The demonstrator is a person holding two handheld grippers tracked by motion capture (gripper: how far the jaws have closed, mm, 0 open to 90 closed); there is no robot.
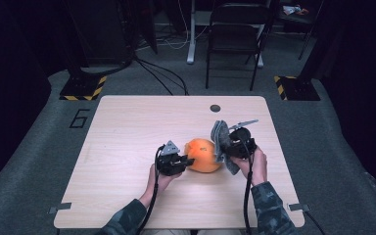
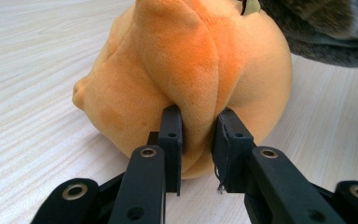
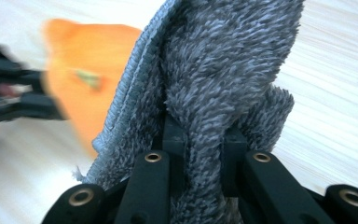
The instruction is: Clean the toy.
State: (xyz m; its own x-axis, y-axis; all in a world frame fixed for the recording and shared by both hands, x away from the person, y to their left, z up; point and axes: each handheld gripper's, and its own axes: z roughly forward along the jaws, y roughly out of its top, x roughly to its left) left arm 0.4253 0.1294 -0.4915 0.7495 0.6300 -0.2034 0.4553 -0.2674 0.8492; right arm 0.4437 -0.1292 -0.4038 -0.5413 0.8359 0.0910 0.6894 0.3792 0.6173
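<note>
An orange plush toy (image 1: 203, 155) lies on the wooden table (image 1: 127, 132), near its middle. My left gripper (image 1: 185, 161) is shut on a fold of the orange plush toy (image 2: 191, 84), pinched between both pads at its left side. My right gripper (image 1: 225, 147) holds a grey fluffy cloth (image 1: 220, 134) at the toy's right side, and the cloth drapes against the toy. In the right gripper view the grey cloth (image 3: 219, 79) is clamped between the jaws, with the toy (image 3: 93, 84) blurred behind it and the left gripper (image 3: 14, 93) at the far left.
A small dark round hole (image 1: 215, 108) marks the table's far edge. Beyond the table stand a folding chair (image 1: 235, 39), cables on the floor and two stand bases with yellow-black tape (image 1: 83, 88). A person's forearms come in from the near edge.
</note>
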